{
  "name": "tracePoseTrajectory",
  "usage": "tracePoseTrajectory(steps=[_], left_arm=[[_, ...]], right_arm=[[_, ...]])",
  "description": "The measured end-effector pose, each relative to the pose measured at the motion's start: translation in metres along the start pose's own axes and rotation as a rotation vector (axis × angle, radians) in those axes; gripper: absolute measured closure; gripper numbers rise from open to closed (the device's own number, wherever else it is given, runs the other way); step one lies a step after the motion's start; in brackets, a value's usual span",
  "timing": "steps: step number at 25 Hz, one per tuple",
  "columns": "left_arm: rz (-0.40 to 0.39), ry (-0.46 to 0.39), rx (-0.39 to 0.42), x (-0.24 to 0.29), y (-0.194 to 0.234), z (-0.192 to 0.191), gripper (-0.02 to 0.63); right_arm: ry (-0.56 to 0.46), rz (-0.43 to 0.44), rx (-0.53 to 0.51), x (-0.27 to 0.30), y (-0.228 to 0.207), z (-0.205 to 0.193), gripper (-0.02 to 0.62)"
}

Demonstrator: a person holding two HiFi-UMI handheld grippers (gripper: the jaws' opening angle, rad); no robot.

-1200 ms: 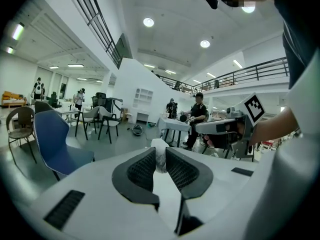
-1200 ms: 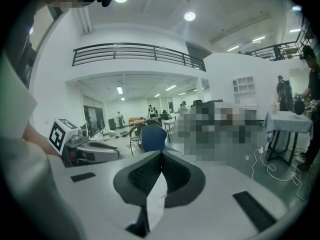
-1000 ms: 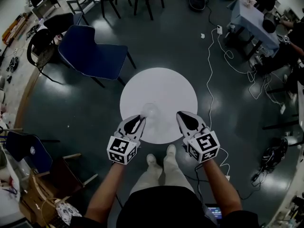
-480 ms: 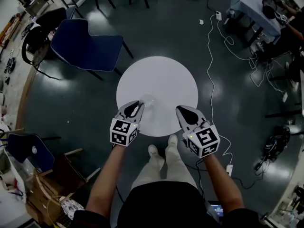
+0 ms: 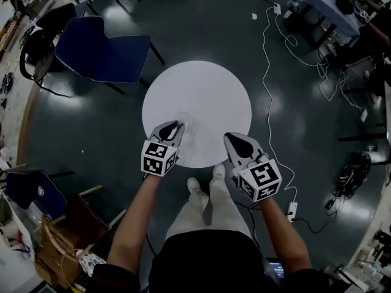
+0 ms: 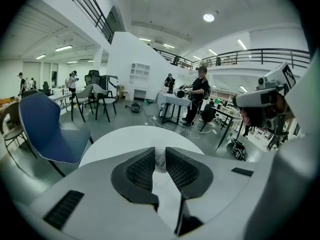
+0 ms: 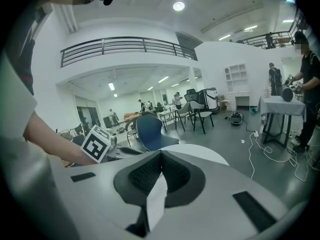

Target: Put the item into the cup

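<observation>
A clear plastic cup (image 5: 182,121) stands on the near left part of the round white table (image 5: 201,87). My left gripper (image 5: 173,126) reaches in from the near side, its jaws closed on the cup's wall; in the left gripper view the translucent cup (image 6: 160,165) sits pinched between the black pads (image 6: 141,170). My right gripper (image 5: 236,140) hovers over the table's near right edge, shut, with nothing seen between its jaws. The right gripper view shows the pads (image 7: 150,173) pressed together above the table (image 7: 202,152). No separate item is visible.
A blue chair (image 5: 101,47) stands beyond the table at the left, another (image 5: 30,191) at the near left. White cables (image 5: 269,72) and a power strip (image 5: 292,210) lie on the dark floor at the right. The person's shoes (image 5: 204,187) are at the table's near edge.
The head camera has shifted, so the table and both grippers sit higher in the picture. Both grippers keep their places relative to the table and cup.
</observation>
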State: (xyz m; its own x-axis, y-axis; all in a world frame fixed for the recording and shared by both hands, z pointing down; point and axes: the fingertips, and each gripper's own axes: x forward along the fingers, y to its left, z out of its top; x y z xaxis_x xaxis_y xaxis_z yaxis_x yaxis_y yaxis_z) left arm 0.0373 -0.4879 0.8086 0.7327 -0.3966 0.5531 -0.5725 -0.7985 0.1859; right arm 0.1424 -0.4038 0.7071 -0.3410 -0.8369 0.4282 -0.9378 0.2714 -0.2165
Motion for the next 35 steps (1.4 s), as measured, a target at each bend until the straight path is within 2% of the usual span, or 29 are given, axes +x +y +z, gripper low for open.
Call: tracePoseTrajectory(steps=[11, 17, 27, 35], left_arm=[[0.014, -0.010, -0.002, 0.009, 0.003, -0.006, 0.520], [0.025, -0.005, 0.001, 0.012, 0.004, -0.011, 0.469], [0.021, -0.037, 0.012, -0.002, -0.001, 0.002, 0.470], [0.047, -0.106, 0.021, -0.039, -0.007, 0.023, 0.516]], right_arm=[[-0.005, -0.016, 0.016, -0.001, -0.006, -0.008, 0.578], [-0.001, -0.017, 0.016, -0.001, -0.008, -0.012, 0.578], [-0.004, -0.009, 0.002, -0.002, -0.005, -0.003, 0.578], [-0.008, 0.015, -0.034, -0.008, 0.014, 0.009, 0.578]])
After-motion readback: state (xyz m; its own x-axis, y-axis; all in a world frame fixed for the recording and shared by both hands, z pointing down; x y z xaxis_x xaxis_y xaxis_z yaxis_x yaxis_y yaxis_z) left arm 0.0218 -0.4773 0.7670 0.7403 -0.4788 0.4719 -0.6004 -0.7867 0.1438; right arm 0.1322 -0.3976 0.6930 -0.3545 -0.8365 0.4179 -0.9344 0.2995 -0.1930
